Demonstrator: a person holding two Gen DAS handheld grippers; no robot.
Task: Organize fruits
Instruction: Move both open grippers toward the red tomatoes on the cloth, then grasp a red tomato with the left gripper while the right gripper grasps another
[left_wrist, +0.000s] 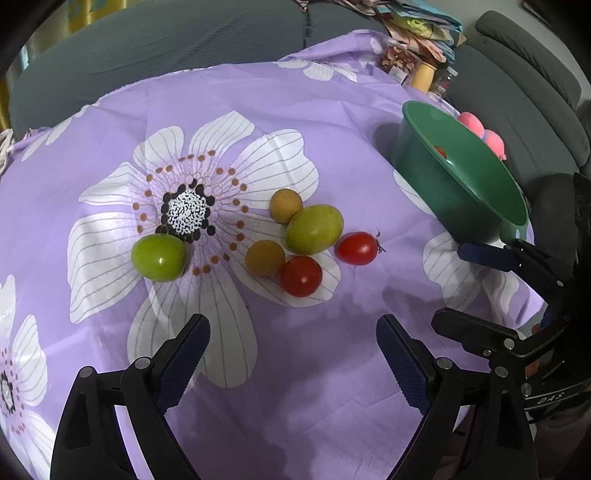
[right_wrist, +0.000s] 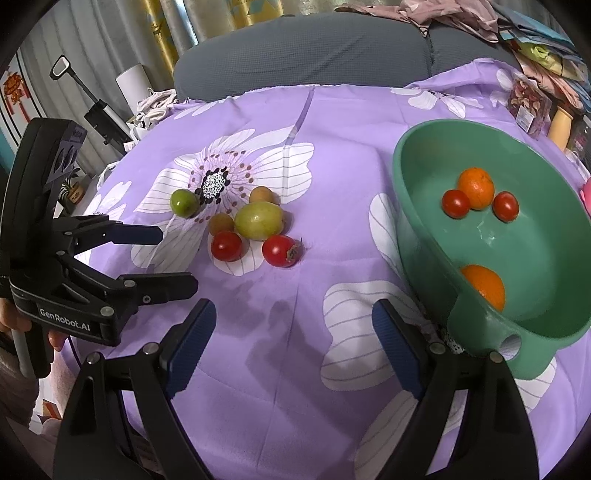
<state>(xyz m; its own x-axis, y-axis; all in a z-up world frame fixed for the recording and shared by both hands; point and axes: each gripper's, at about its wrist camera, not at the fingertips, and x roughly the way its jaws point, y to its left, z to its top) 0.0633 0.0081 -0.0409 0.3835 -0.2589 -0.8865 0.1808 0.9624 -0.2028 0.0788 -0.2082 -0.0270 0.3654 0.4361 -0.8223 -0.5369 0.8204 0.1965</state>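
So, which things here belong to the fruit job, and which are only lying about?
Job: green basin; two oranges; red tomatoes; green fruits; small brown fruits.
Lying about: pink toy; snack packet; clothes pile.

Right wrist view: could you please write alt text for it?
A green bowl holds two oranges and two tomatoes on a purple floral cloth. Six more fruits lie left of it, while both the right gripper and left gripper hover empty, jaws open.

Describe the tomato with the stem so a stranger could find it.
Start at the green bowl on the purple flowered cloth. In the fruit cluster beside it, the stemmed tomato lies nearest the bowl. Unlike the other loose tomato, it keeps its dried stem.
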